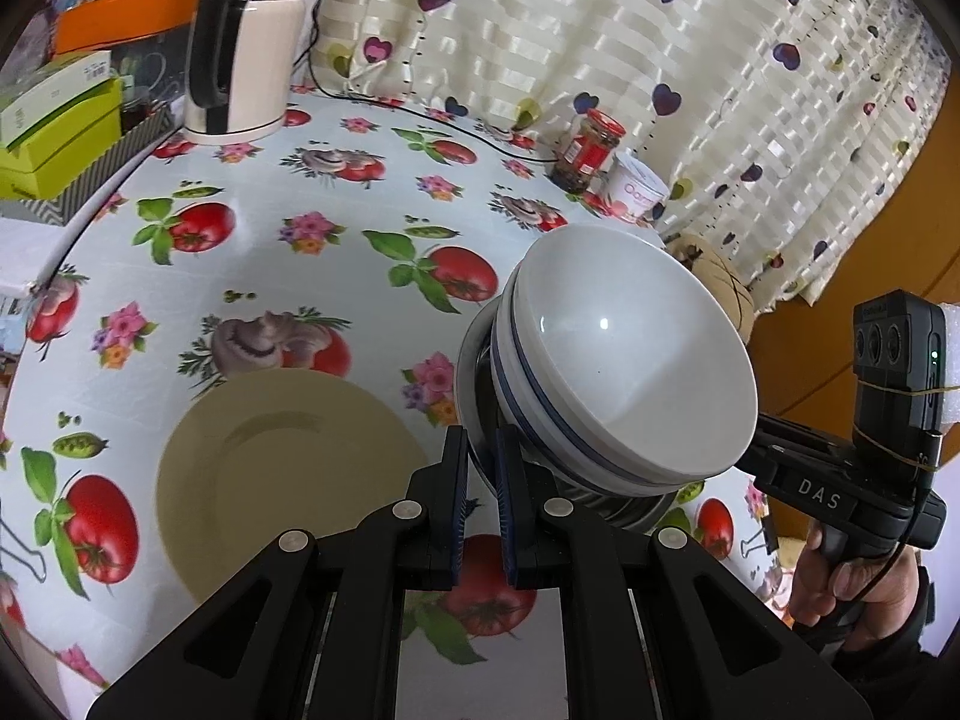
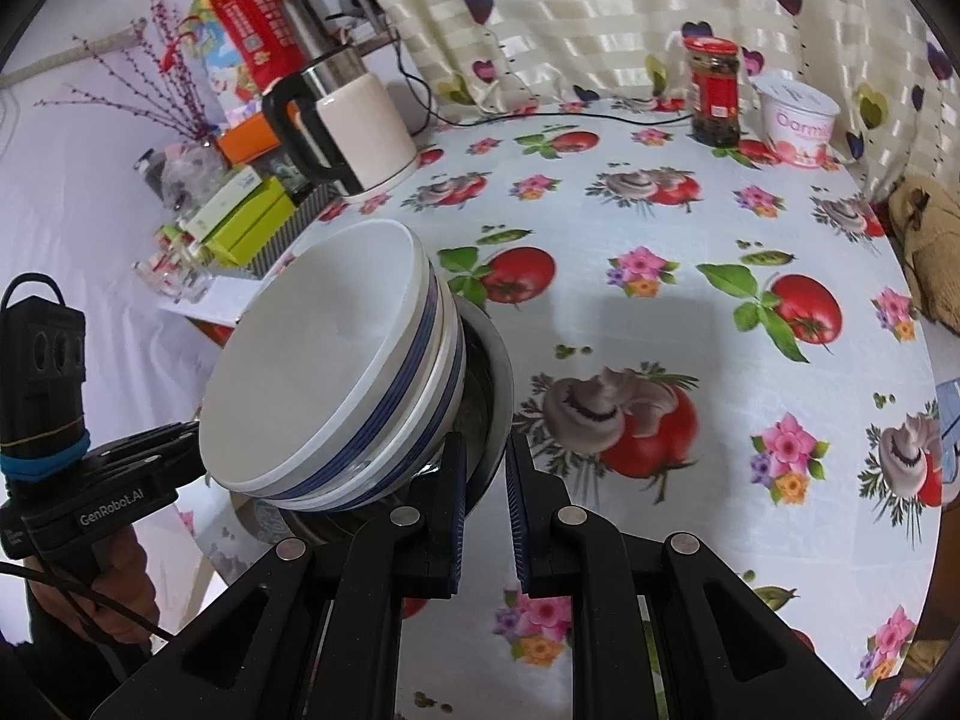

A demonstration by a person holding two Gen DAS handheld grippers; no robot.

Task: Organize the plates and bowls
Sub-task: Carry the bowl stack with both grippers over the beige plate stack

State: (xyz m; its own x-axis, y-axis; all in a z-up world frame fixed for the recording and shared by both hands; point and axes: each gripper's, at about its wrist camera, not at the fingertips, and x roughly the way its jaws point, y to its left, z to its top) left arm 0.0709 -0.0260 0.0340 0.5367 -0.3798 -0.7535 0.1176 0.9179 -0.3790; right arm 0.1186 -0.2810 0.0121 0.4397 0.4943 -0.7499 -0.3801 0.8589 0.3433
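Glossy ceramic bowls (image 1: pixel 630 360) nest in a shiny metal bowl (image 2: pixel 489 396).

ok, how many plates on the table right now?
1. A beige plate lies flat on the tablecloth, left of the bowl stack in the left wrist view. The stack may hide another behind it.

1. The metal bowl (image 1: pixel 480 372) showed only a strip of rim; the stacked white bowls (image 1: pixel 630 360) nested in it hid the rest.
2. How many white bowls made up the stack could not be told.
3. The beige plate (image 1: pixel 282 468) had its near edge covered by the left gripper (image 1: pixel 483 462).
4. The jar (image 1: pixel 585 150) near the table's far edge bore a label too small to read.
5. The boxes (image 1: pixel 60 132) at the table's left edge were cut off by the picture's edge.
6. The right gripper (image 2: pixel 486 468) hid part of the metal bowl's rim.
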